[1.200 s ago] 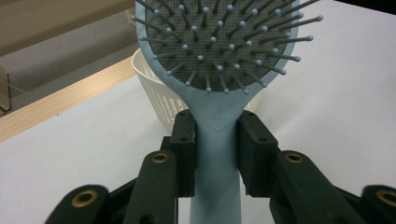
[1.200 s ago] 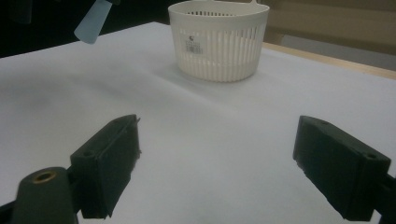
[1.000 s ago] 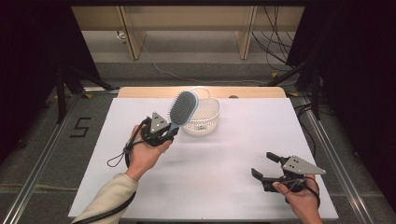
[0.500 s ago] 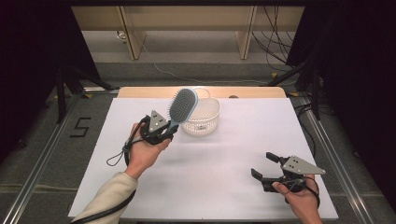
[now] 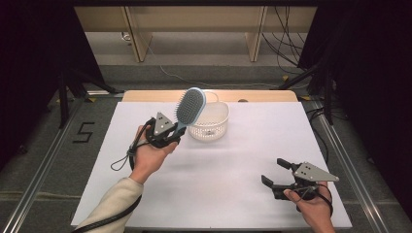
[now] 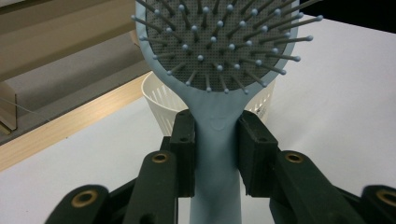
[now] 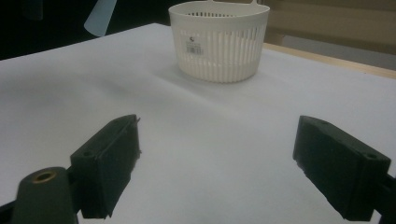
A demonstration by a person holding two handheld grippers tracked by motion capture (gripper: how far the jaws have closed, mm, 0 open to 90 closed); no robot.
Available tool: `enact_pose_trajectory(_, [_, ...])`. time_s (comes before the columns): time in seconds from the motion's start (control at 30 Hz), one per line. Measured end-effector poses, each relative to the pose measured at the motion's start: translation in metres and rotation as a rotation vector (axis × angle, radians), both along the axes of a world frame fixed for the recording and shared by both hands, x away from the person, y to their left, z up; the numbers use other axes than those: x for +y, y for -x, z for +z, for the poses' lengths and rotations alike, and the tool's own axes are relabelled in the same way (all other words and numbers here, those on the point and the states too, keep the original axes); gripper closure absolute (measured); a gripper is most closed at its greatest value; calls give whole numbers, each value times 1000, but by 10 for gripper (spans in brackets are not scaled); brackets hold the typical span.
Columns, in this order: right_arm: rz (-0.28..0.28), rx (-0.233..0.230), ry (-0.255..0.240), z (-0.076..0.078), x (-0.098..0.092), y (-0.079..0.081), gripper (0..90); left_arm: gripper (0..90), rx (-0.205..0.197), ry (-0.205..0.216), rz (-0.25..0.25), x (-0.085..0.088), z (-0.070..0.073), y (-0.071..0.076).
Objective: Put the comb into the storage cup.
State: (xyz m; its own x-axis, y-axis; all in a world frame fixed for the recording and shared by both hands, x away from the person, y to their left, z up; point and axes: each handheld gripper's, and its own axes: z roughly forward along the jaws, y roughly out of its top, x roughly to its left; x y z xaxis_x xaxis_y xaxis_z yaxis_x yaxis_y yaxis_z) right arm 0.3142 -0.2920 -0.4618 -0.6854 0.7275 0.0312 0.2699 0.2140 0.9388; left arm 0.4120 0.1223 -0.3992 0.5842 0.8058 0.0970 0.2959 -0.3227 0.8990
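Note:
A pale blue hairbrush [image 5: 190,106] [image 6: 219,56] is held up off the table, bristle head tilted toward the white slatted basket [image 5: 210,121] [image 7: 219,39]. My left gripper [image 5: 171,133] [image 6: 217,140] is shut on the brush's handle, its black pads pressing both sides just below the head. Behind the brush head, the basket [image 6: 161,105] peeks out. At the near right of the table, my right gripper [image 5: 274,172] [image 7: 217,158] rests low with its jaws wide apart and nothing between them, pointing toward the basket.
A white sheet [image 5: 233,165] covers the table, with a wooden edge [image 5: 145,95] showing at the far side. A black cable [image 5: 124,158] loops down from the left gripper. Metal rails and dark stands flank the table.

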Motion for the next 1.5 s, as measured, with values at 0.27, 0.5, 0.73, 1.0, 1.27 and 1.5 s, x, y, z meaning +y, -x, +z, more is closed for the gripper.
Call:
enact_pose_trajectory(0.27, [0,0,0,0,0,0,153,698,-10,10,-10,1,1,-1])
enact_pose_trajectory(0.5, [0,0,0,0,0,0,153,698,-17,14,-11,1,2,-3])
enact_pose_trajectory(0.73, [0,-1,-2,0,0,0,153,699,-20,17,-16,1,3,-3])
enact_pose_trajectory(1.0, [-1,-2,-5,0,0,0,154,698,-21,19,-21,2,5,-4])
enact_pose_trajectory(1.27, [-1,-1,-7,0,0,0,153,698,-18,22,-22,4,6,-6])
enact_pose_trajectory(1.5, [-2,-1,-5,0,-1,0,154,698,-21,25,-26,3,8,-7])
